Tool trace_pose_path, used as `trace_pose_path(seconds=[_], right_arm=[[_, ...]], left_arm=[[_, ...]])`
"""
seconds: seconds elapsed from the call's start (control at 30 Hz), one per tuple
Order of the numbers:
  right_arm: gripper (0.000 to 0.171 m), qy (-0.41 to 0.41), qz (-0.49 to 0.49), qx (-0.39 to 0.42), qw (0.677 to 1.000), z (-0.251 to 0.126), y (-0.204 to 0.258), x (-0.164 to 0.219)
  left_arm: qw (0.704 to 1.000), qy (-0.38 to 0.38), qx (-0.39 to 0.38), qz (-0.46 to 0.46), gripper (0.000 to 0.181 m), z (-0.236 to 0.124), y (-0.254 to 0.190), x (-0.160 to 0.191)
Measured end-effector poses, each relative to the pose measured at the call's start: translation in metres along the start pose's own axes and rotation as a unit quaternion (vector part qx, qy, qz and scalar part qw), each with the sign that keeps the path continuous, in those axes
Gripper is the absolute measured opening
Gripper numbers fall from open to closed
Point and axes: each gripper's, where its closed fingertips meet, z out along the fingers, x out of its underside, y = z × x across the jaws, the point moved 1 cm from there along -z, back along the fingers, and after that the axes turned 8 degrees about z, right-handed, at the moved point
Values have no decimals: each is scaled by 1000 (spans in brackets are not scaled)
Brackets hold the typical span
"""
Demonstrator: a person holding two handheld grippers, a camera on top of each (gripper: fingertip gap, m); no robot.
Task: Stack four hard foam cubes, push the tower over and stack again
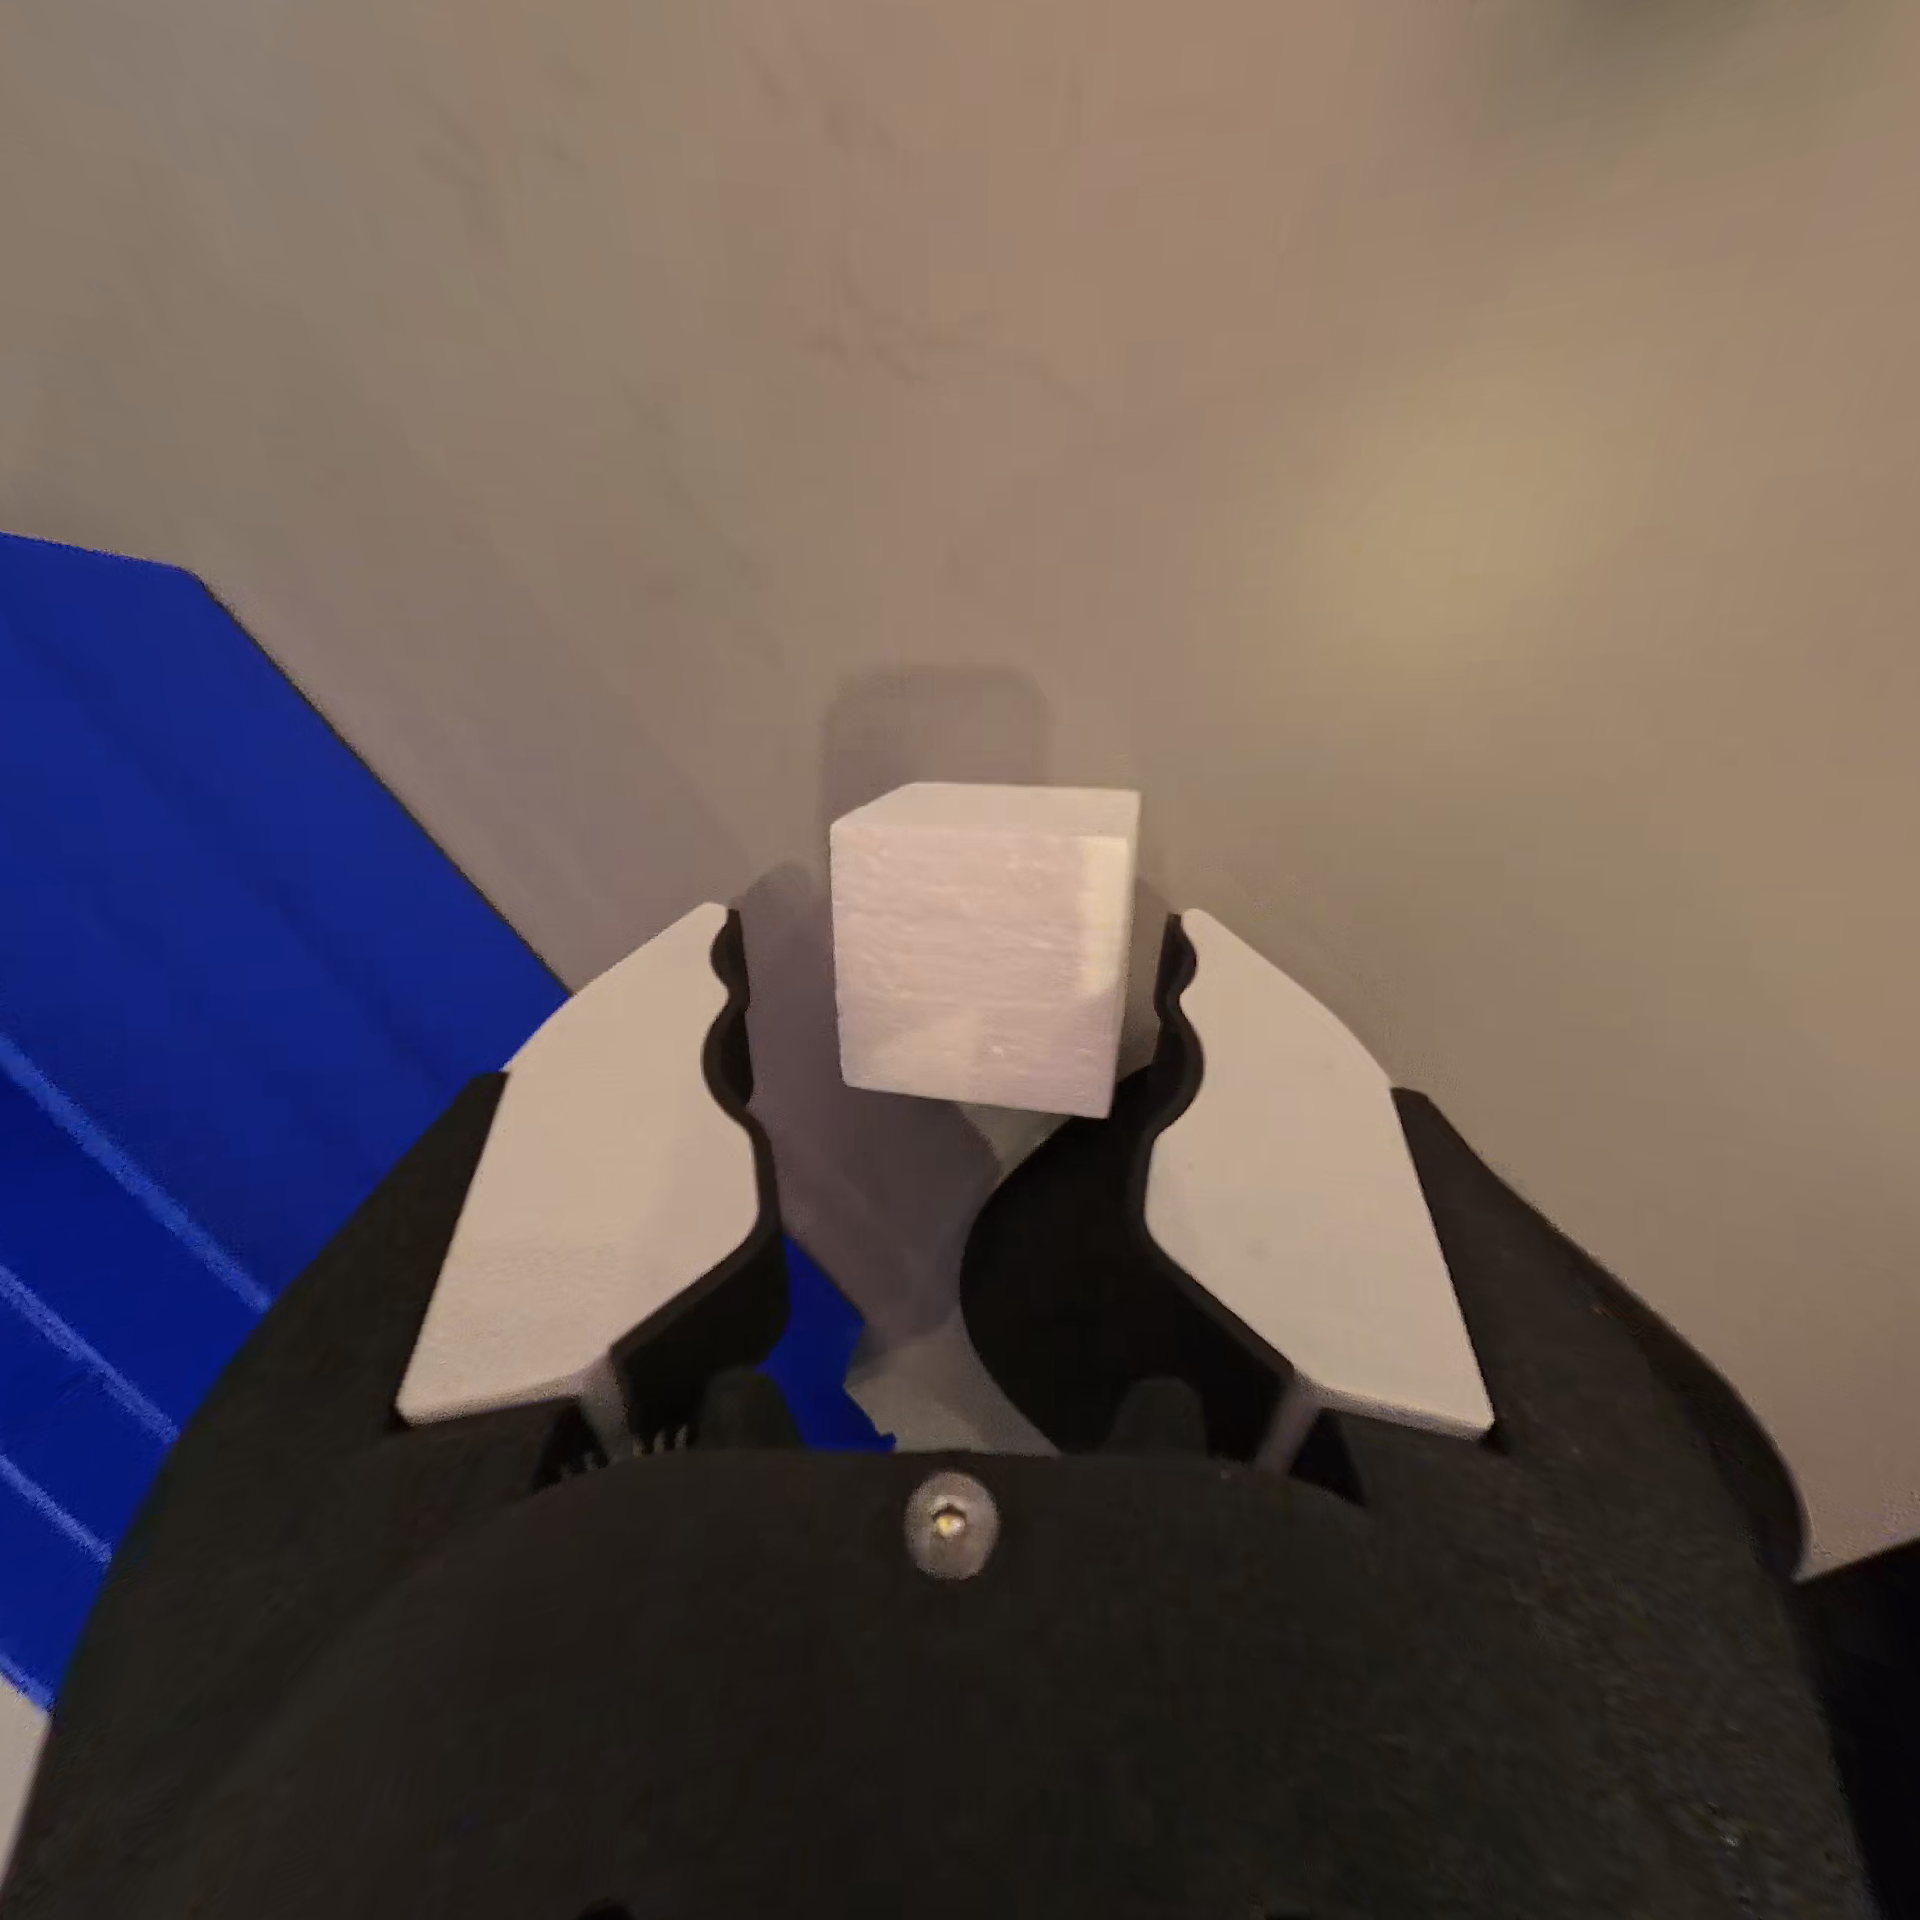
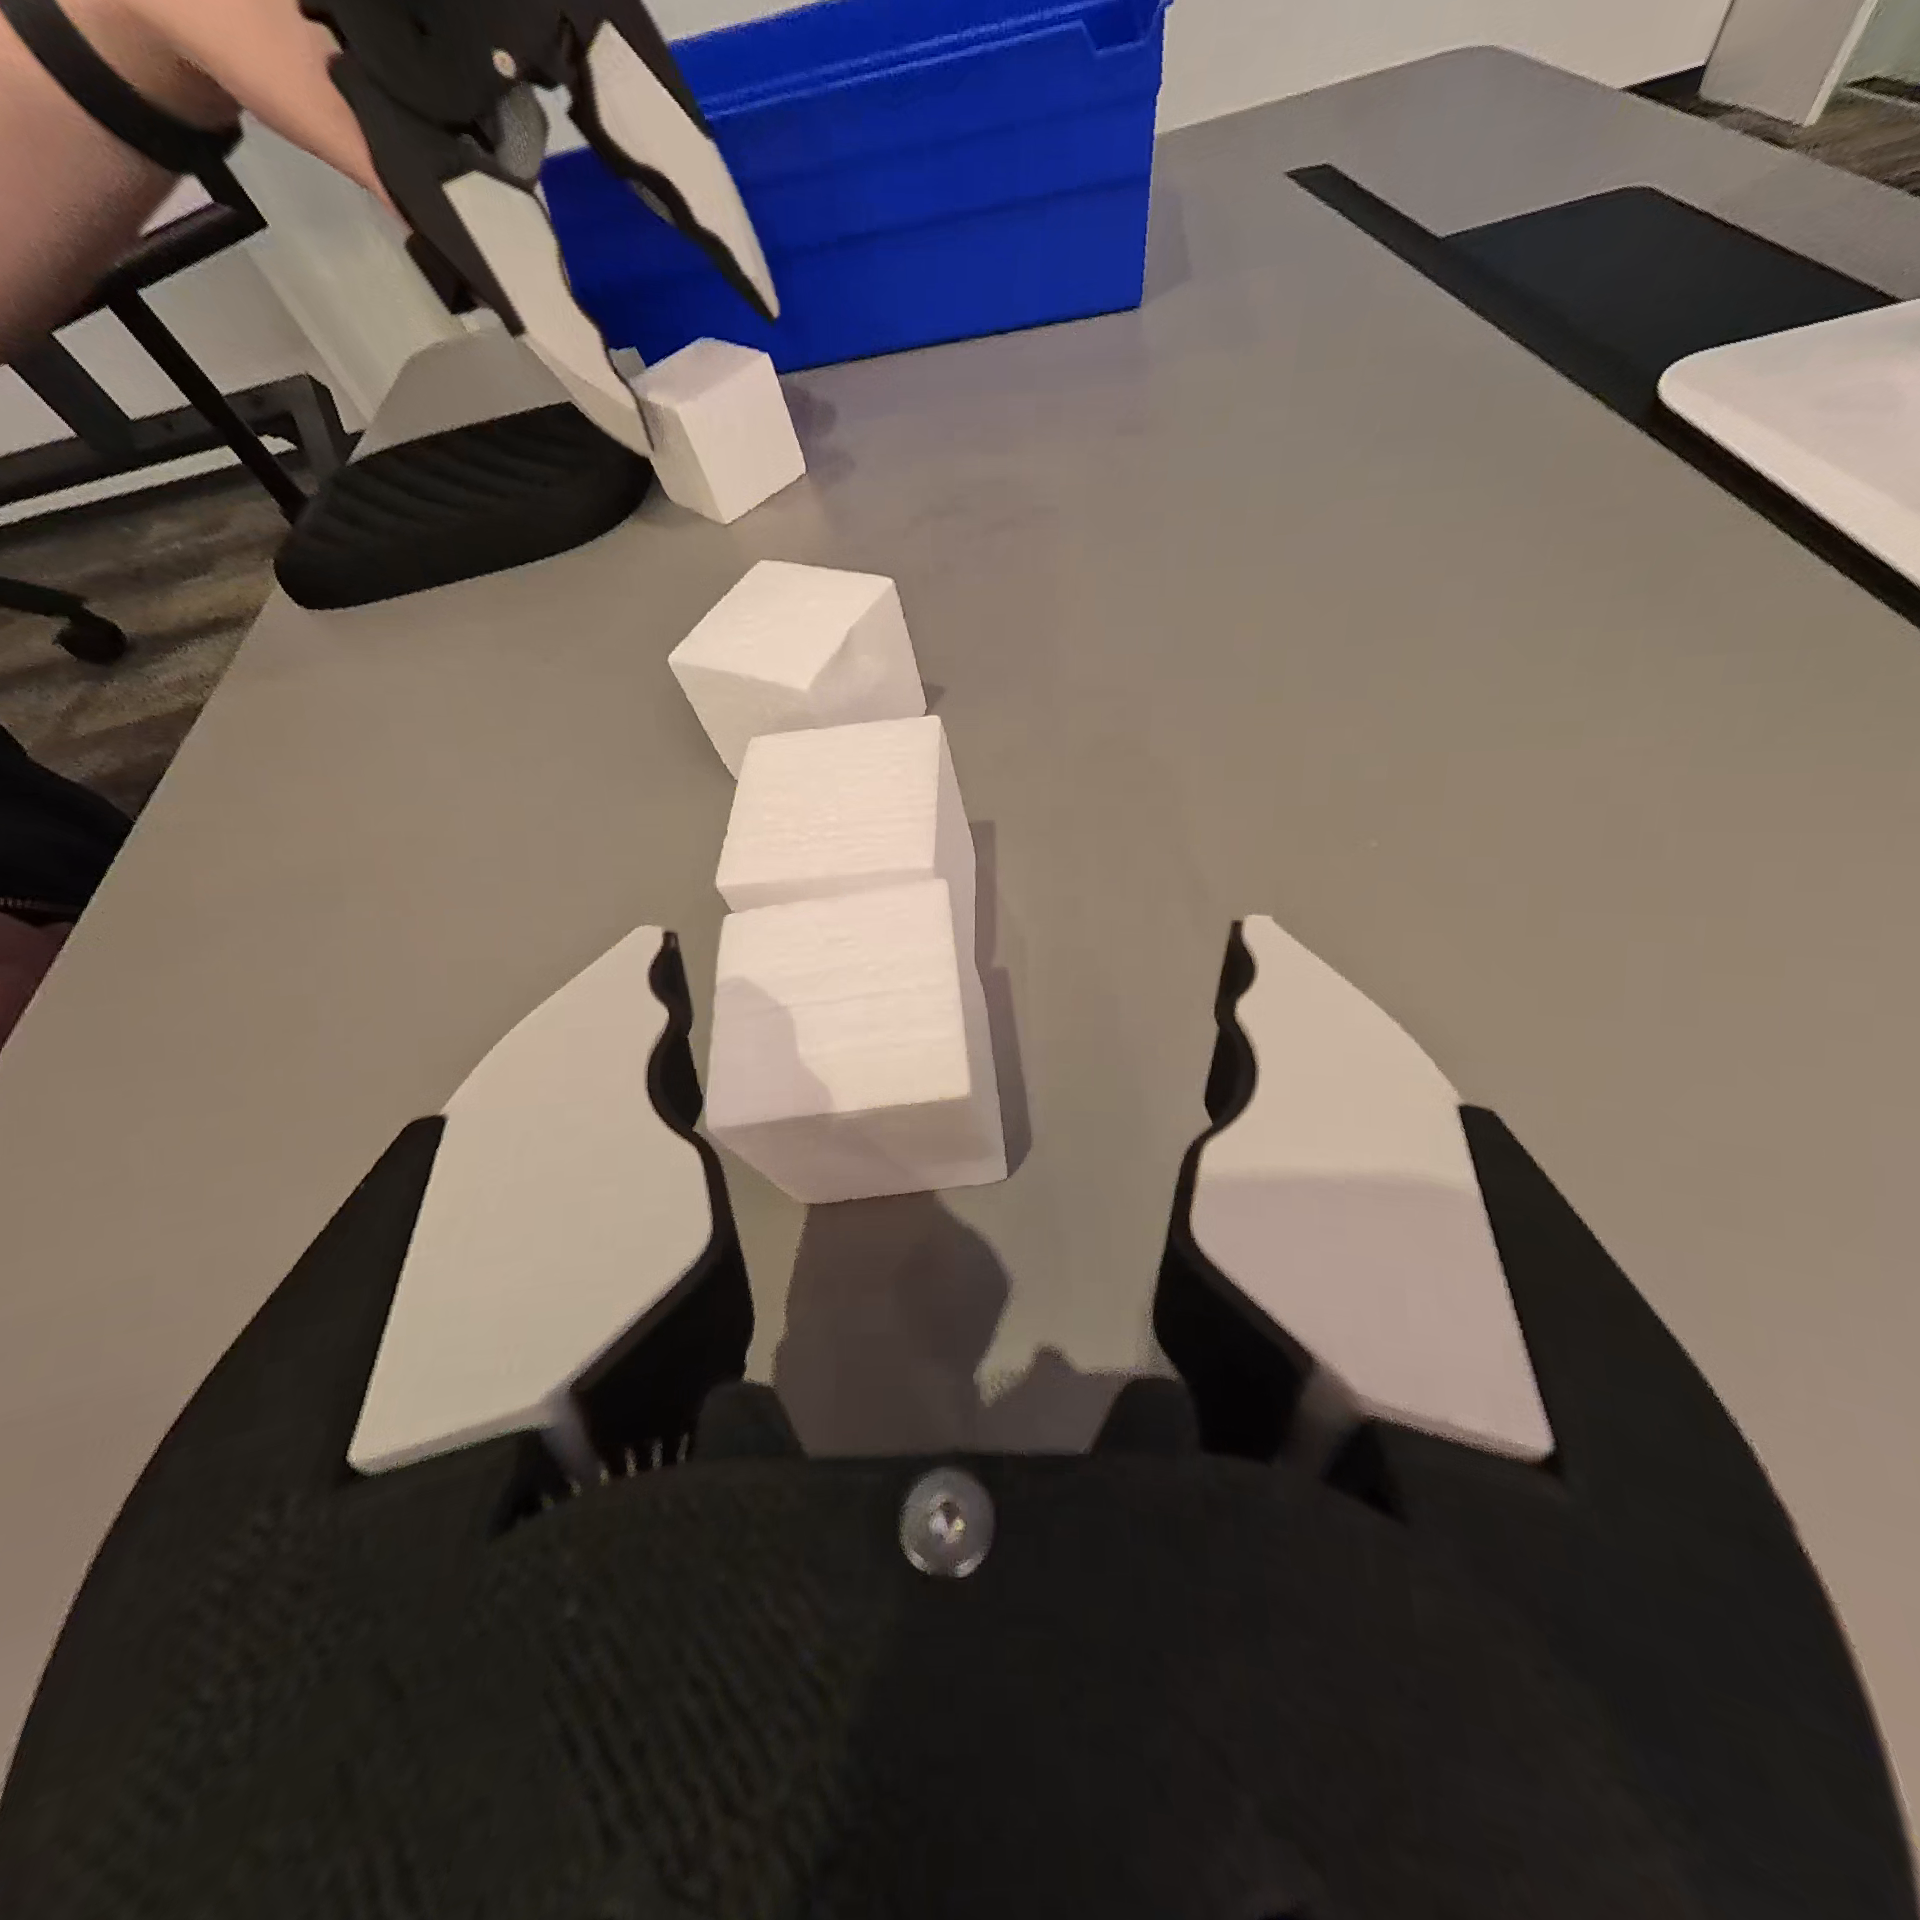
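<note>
Four white foam cubes lie apart on the grey table (image 2: 1351,727), none stacked. In the right wrist view three form a line: the near cube (image 2: 847,1039), the middle cube (image 2: 842,810) and the far, turned cube (image 2: 795,649). My right gripper (image 2: 951,930) is open, and the near cube sits between its fingers, close to the left one. The fourth cube (image 2: 727,431) lies farther off by the blue bin. My left gripper (image 2: 707,374) is open over it, one fingertip touching its left side. In the left wrist view this cube (image 1: 977,951) sits between the open fingers of the left gripper (image 1: 956,914).
A blue plastic bin (image 2: 883,177) stands at the far side of the table; it also shows at the left in the left wrist view (image 1: 156,987). A black mat (image 2: 1621,260) and a white board (image 2: 1808,416) lie at the right. A chair (image 2: 457,499) stands past the left edge.
</note>
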Motion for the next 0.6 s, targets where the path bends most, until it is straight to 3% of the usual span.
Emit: trace_pose_path(seconds=[0.13,0.23,0.3,0.37,0.4,0.47,0.6], right_arm=[[114,19,8,-19,1000,5,10,7],[114,69,-1,-13,997,11,11,23],[104,104,-20,-1,994,12,8,33],[81,127,-35,-5,991,11,10,38],[62,132,-40,-15,990,10,13,39],[59,127,-45,-19,991,6,14,35],[59,78,-34,-9,996,-13,8,19]], left_arm=[[999,37,4,6,72,19,2,9],[998,57,11,17,63,24,-2,15],[997,69,9,30,63,22,-3,16],[997,68,-7,45,63,17,0,10],[997,53,-11,48,63,11,1,1],[998,8,-6,57,63,-6,-4,-30],[984,-106,-4,141,62,-42,-29,-125]])
